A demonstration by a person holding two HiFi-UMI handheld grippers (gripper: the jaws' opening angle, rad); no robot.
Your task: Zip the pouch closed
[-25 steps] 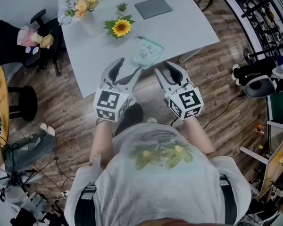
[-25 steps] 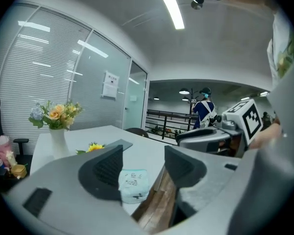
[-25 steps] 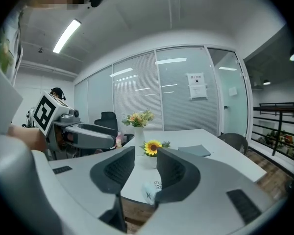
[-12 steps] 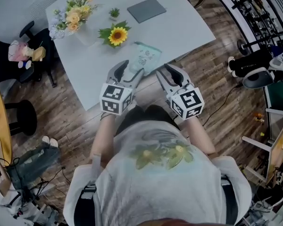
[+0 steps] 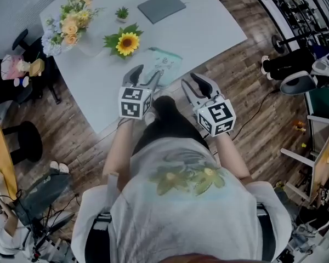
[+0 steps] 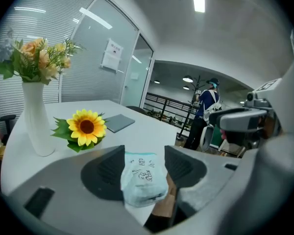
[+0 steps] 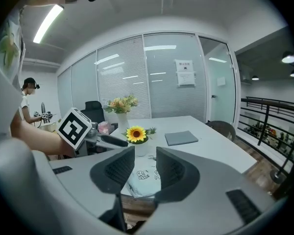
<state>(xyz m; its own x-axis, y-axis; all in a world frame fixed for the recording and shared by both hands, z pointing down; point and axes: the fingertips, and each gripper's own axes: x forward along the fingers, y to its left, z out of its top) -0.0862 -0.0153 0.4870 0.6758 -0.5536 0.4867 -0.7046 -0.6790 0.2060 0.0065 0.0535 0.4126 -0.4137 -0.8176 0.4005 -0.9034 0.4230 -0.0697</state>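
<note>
A pale mint pouch [image 5: 165, 63] with small printed drawings lies near the front edge of the white table [image 5: 208, 32]. The left gripper view shows the pouch [image 6: 141, 176] framed between open jaws, still some way ahead. In the right gripper view the pouch [image 7: 143, 177] shows through the gap of that gripper's open jaws. My left gripper [image 5: 143, 76] hovers over the table edge just left of the pouch. My right gripper [image 5: 196, 85] hangs over the floor, short of the table. Neither touches the pouch, and its zipper is too small to make out.
A sunflower [image 5: 124, 42] lies just behind the pouch, a white vase of flowers [image 5: 71, 29] stands at the table's left, and a grey notebook [image 5: 162, 6] lies farther back. A black chair [image 5: 5, 75] stands left of the table. A person [image 6: 206, 111] stands in the background.
Both grippers have moved forward toward the table; the left one now reaches over its edge beside the pouch. The head view has shifted, so the table sits closer.
</note>
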